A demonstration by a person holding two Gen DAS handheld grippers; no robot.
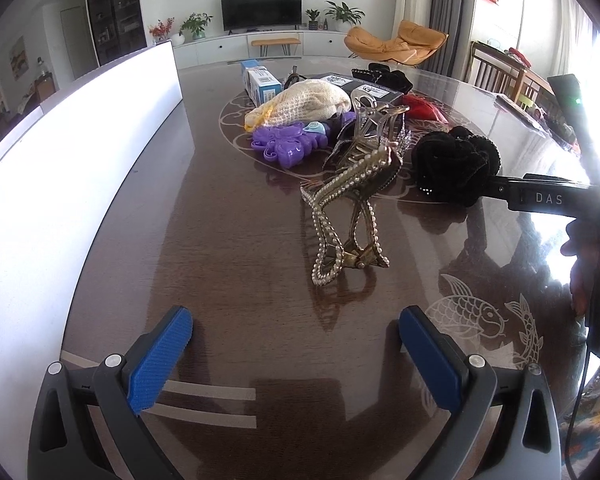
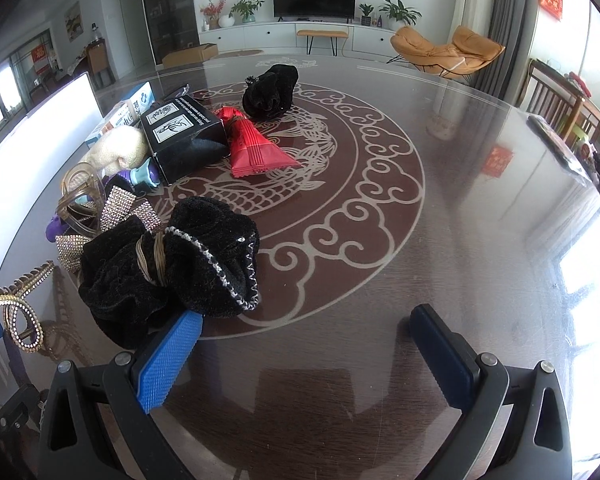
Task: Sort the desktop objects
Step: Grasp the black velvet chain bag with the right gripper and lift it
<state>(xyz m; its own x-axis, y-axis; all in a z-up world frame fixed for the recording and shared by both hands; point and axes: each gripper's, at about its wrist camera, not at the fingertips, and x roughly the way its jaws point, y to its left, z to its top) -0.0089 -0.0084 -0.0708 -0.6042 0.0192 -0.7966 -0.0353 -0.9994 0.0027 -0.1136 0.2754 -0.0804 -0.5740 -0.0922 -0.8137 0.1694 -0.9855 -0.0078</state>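
Observation:
A pile of small objects lies on the dark glass-topped table (image 1: 228,240). A pearl-studded gold hair claw (image 1: 350,220) stands just ahead of my open, empty left gripper (image 1: 296,326). A black velvet scrunchie (image 1: 456,164) lies to its right; in the right wrist view this scrunchie (image 2: 168,260) touches the left fingertip (image 2: 180,344) of my open, empty right gripper (image 2: 306,320). Further back are a purple plastic clip (image 1: 288,146), a cream knitted pouch (image 1: 300,106), a black box (image 2: 184,136), a red packet (image 2: 256,146) and a second black scrunchie (image 2: 270,90).
A white storage box (image 1: 60,168) runs along the table's left side. A blue-and-white carton (image 1: 260,84) lies behind the pile. Rhinestone clips (image 2: 116,216) and a clear claw clip (image 2: 80,196) sit left of the near scrunchie. Chairs stand at the right edge.

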